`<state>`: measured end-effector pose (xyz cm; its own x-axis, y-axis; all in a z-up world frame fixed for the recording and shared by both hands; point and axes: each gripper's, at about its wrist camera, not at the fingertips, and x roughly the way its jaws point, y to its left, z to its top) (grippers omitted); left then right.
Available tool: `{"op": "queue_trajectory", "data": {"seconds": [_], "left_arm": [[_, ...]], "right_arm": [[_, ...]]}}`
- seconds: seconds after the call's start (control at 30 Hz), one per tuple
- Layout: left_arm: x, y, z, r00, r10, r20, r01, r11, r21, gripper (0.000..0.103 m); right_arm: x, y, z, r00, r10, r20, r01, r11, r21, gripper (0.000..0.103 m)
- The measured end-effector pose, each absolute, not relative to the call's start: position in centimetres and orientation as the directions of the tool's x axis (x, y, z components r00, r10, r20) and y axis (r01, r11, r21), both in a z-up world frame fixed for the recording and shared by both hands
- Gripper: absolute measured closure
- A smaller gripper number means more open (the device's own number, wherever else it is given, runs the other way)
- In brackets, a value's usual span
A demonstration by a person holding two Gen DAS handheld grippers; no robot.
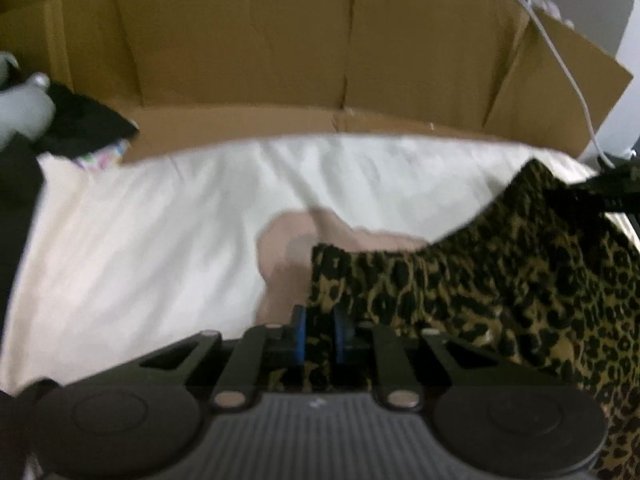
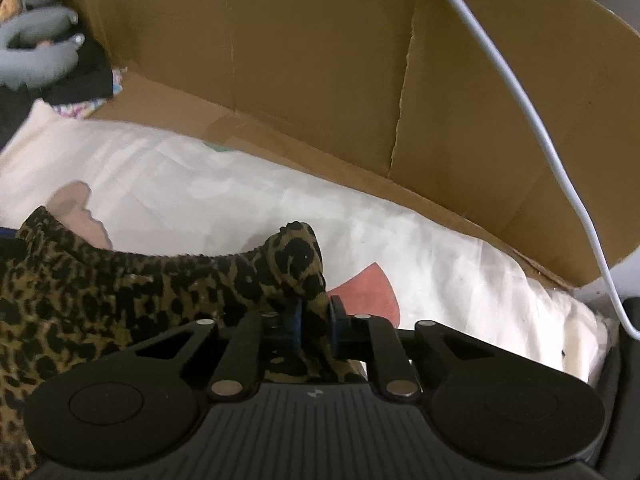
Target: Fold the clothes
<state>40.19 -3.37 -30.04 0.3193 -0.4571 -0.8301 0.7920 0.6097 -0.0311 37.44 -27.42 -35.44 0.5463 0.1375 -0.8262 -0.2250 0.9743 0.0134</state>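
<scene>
The left gripper (image 1: 320, 334) and right gripper (image 2: 314, 326) each clamp one end of the leopard-print knit garment's (image 1: 500, 280) ribbed edge, holding it stretched above the white bed sheet (image 1: 160, 240) near the cardboard wall (image 1: 280, 40), presumably for laying flat.

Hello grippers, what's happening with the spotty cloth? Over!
Left gripper and right gripper both shut on leopard-print garment, held up between them over white sheet. Nothing in the way.
</scene>
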Motion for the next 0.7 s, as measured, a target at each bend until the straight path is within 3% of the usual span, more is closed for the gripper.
{"op": "queue_trajectory", "data": {"seconds": [0.3,0.7], "left_arm": [[42.2,-3.0,-26.8,0.447,-0.454,-0.771,0.754,0.655,0.052,0.090],[44.5,-5.1,-25.1,0.513,-0.453,-0.729,0.750,0.650,0.125,0.090]], "right_arm": [[37.9,-26.5,-33.0,0.582,0.199,-0.788,-0.213,0.973,0.088,0.094],[40.8,-25.8,-32.1,0.629,0.130,-0.766,-0.142,0.988,0.051,0.095]]}}
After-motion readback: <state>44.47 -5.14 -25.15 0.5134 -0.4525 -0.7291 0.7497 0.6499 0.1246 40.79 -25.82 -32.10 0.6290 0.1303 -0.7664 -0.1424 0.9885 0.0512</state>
